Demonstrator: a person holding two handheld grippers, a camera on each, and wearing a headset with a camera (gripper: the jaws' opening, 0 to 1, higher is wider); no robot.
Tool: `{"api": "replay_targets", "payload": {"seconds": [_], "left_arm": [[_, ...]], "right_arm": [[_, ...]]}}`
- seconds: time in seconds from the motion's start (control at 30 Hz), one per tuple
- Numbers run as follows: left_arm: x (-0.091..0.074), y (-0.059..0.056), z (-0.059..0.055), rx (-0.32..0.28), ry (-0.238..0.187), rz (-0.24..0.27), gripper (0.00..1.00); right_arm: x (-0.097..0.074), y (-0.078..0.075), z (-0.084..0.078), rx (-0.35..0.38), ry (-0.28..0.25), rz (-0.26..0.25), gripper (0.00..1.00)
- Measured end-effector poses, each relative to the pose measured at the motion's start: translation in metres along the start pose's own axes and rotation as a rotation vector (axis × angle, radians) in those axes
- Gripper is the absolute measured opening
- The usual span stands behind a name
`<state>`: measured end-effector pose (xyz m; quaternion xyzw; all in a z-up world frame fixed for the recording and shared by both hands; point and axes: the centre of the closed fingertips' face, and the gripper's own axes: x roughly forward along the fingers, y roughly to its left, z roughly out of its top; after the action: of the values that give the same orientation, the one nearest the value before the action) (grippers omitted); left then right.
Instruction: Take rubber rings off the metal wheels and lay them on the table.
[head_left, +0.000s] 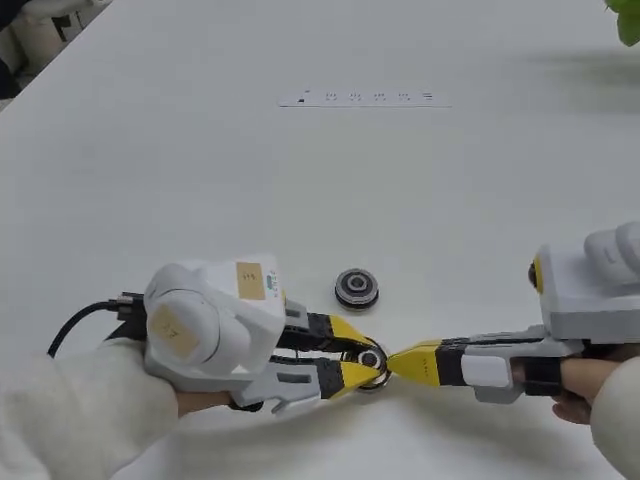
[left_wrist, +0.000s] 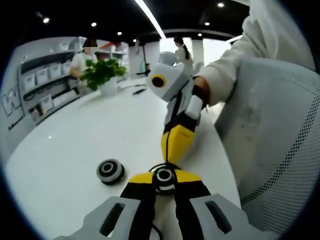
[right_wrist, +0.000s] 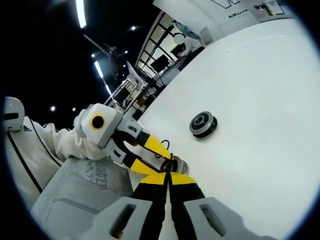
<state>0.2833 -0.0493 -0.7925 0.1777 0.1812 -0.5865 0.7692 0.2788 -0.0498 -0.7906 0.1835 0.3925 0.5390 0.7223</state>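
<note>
Left tongs (left_wrist: 164, 177) grip wheel (head_left: 372, 359), right tongs (right_wrist: 169, 175) pinched shut — white table (head_left: 300, 180), wall shelves (left_wrist: 45, 80).

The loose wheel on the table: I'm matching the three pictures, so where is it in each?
Head view: loose wheel lower centre, just above the held wheel.
Left gripper view: lower left, left of the jaws.
Right gripper view: right of centre, above the jaws.
Shared landmark: the held wheel in the left gripper.
</note>
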Motion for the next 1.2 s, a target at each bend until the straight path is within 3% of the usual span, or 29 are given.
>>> {"api": "replay_targets", "payload": {"seconds": [0.2, 0.4, 0.57, 0.73, 1.07, 1.2], "left_arm": [[-0.008, 0.001, 0.006, 0.027, 0.024, -0.002, 0.15], [-0.020, 0.005, 0.021, 0.003, 0.002, 0.012, 0.34], [-0.030, 0.009, 0.031, -0.016, -0.012, 0.018, 0.41], [-0.040, 0.012, 0.035, 0.021, -0.002, 0.030, 0.45], [-0.068, 0.021, 0.061, -0.008, -0.075, 0.072, 0.62], [-0.079, 0.025, 0.062, -0.038, -0.094, 0.094, 0.72]], "right_arm": [[0.000, 0.005, 0.004, -0.020, 0.011, 0.004, 0.00], [-0.004, 0.009, 0.012, -0.033, 0.001, -0.005, 0.00], [-0.010, 0.012, 0.017, -0.048, -0.009, -0.018, 0.00], [-0.023, 0.021, 0.026, -0.072, -0.046, -0.033, 0.00], [-0.047, 0.036, 0.035, -0.090, -0.098, -0.065, 0.00], [-0.056, 0.041, 0.038, -0.098, -0.115, -0.080, 0.00]]}}
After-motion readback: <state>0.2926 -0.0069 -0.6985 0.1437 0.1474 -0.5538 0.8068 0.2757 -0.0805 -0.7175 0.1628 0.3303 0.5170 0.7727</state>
